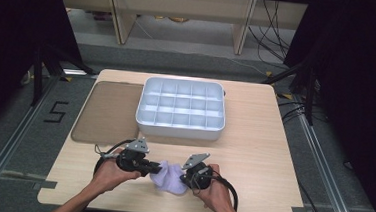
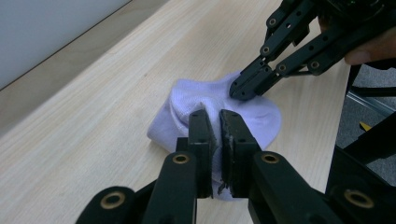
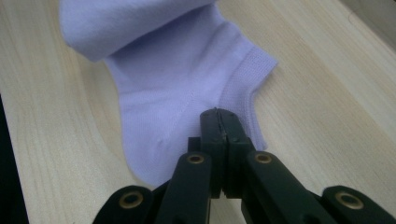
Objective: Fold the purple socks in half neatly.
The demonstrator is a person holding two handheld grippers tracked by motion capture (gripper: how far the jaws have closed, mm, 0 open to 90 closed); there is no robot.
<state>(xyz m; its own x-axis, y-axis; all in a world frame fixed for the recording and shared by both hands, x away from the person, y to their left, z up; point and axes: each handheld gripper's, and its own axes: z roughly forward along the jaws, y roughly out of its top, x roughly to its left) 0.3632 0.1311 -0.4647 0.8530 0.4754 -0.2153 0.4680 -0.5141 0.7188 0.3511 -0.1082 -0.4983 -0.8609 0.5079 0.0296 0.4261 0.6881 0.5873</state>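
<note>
**Both jaws pinched on one small sock**

Nearest, the left gripper (image 2: 215, 122) clamps a fold of the lilac sock (image 2: 205, 100); the right gripper (image 3: 221, 122) bites its cuff, jaws closed (probably with cloth between them). If the hands pull apart unevenly, thin knit could slip free or bunch. Sock lies on the table (image 1: 252, 155) between both tools, well short of the divided tray (image 1: 179, 128).

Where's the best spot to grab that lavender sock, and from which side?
Probably the ribbed cuff edge of the sock, approached low along the wooden table from the person's side. The cuff is a thick, folded rim lying flat, easy to pinch. Both the left gripper and right gripper already look shut on its fabric.
</note>
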